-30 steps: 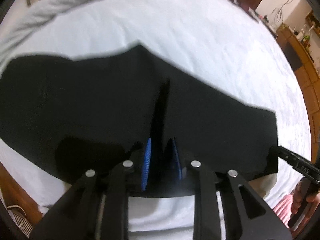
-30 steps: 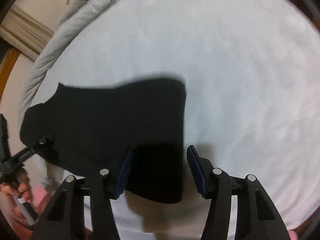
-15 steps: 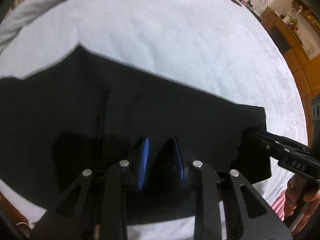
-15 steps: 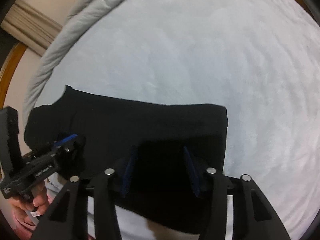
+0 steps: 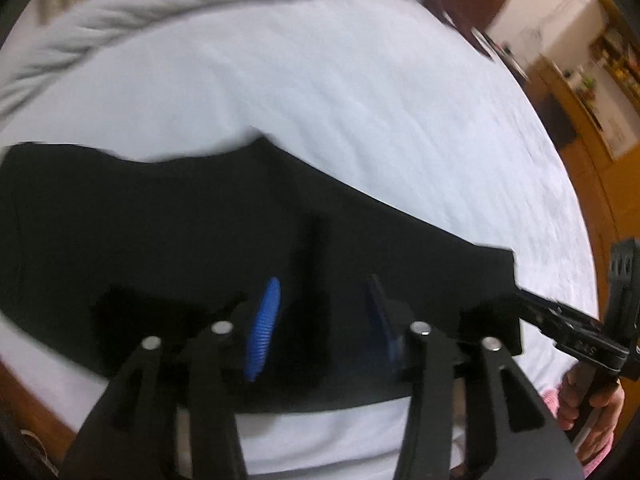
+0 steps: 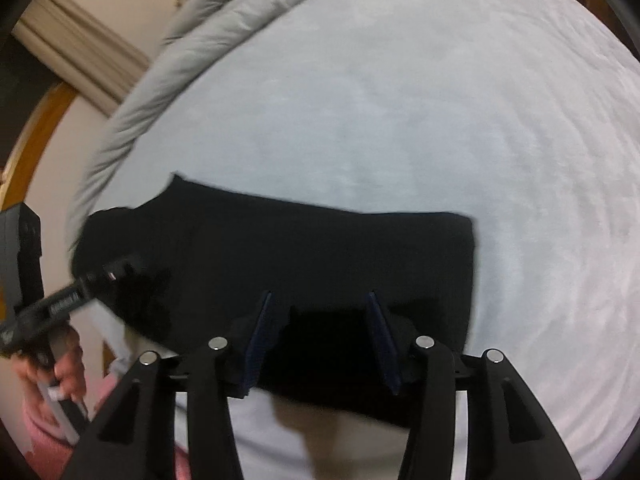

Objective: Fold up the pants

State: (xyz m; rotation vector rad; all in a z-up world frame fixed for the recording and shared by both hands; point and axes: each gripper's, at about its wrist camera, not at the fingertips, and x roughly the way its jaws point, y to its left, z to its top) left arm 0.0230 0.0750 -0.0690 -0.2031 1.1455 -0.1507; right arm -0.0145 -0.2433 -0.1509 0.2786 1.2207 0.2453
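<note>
The black pants lie flat on the white bed sheet, spread left to right; they also show in the right wrist view. My left gripper is open above the near edge of the pants, blue pads apart, holding nothing. My right gripper is open over the near right part of the pants. Each gripper shows in the other's view: the right one at the pants' right end, the left one at their left end.
A rolled grey duvet lies along the far edge of the bed. Wooden furniture and a wooden floor stand to the right of the bed. The bed's wooden frame shows at the near left.
My left gripper has opened and let go of the pants fabric it pinched. The pants now lie flatter on the sheet. My right gripper stays open and has shifted slightly.
</note>
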